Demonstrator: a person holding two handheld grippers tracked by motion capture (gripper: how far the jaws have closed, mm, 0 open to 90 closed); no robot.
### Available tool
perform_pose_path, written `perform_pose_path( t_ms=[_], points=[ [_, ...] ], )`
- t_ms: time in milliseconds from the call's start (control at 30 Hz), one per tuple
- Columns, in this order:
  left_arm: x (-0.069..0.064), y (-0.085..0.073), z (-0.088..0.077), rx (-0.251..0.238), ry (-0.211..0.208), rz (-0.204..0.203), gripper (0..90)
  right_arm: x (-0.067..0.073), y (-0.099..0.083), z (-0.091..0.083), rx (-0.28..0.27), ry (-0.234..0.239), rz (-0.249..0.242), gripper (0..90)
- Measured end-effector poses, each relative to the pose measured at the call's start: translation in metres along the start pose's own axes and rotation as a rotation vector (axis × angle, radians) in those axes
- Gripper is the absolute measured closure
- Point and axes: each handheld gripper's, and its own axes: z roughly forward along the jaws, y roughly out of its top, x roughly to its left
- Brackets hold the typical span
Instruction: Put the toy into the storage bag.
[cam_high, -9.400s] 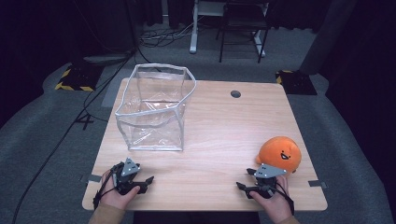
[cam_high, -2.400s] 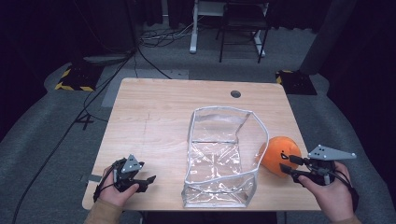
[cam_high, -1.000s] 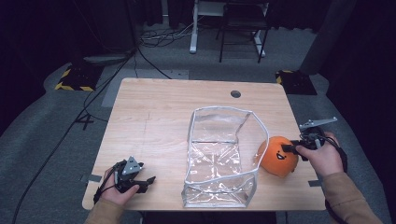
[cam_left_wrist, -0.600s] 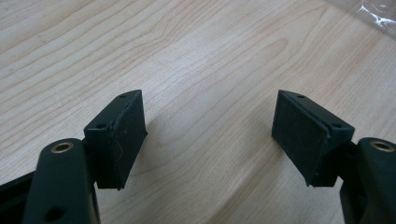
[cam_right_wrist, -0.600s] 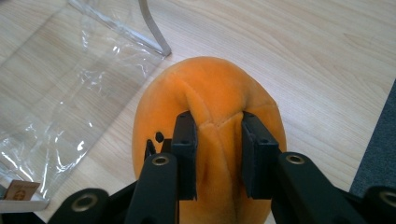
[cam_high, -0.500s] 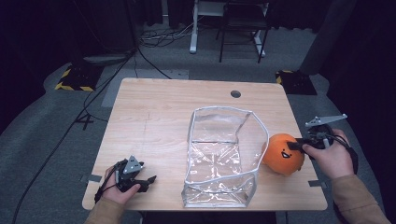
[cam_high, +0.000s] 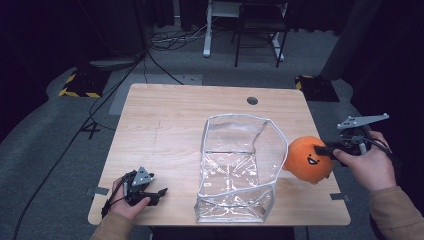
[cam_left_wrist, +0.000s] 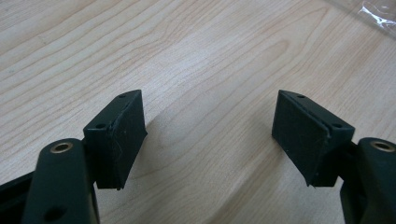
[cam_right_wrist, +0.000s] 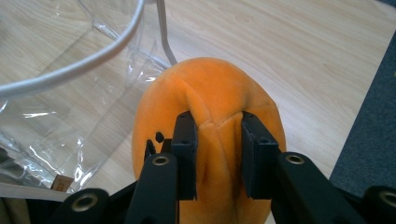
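The orange plush toy (cam_high: 308, 159) hangs just beside the right wall of the clear plastic bag (cam_high: 239, 170), pinched by a fold of its fabric in the right gripper (cam_right_wrist: 217, 140), whose jaws have just been closing on it; likely so it can go over the bag's white-edged rim, which stands in its path; the left gripper (cam_high: 145, 187) rests wide and empty on the table (cam_high: 170, 120).

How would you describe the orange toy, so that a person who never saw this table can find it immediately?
Start at the light wooden table and find the clear plastic bag standing open near its front middle. Just beside the bag's right wall, the right gripper pinches a fold of the orange plush toy. It is the one round, bright orange thing there, with a small black smiling face.
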Motion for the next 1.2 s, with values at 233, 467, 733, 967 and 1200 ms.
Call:
perform_pose_path(
  t_ms=[233, 467, 733, 967, 1200],
  points=[
    [0.0, 0.0, 0.0, 0.0, -0.002, -0.001, 26.1, 0.007, 0.013, -0.025, -0.026, -0.017, -0.021, 70.3],
    [0.0, 0.0, 0.0, 0.0, 0.0, 0.0, 26.1, 0.011, 0.025, -0.046, -0.053, -0.026, -0.038, 70.3],
    [0.0, 0.0, 0.0, 0.001, 0.005, 0.005, 26.1, 0.015, 0.037, -0.059, -0.078, -0.025, -0.055, 70.3],
    [0.0, 0.0, 0.0, 0.0, 0.006, 0.005, 26.1, 0.021, 0.051, -0.066, -0.09, -0.027, -0.073, 70.3],
    [0.0, 0.0, 0.0, 0.0, 0.011, 0.008, 26.1, 0.026, 0.062, -0.075, -0.105, -0.037, -0.093, 70.3]
  ],
)
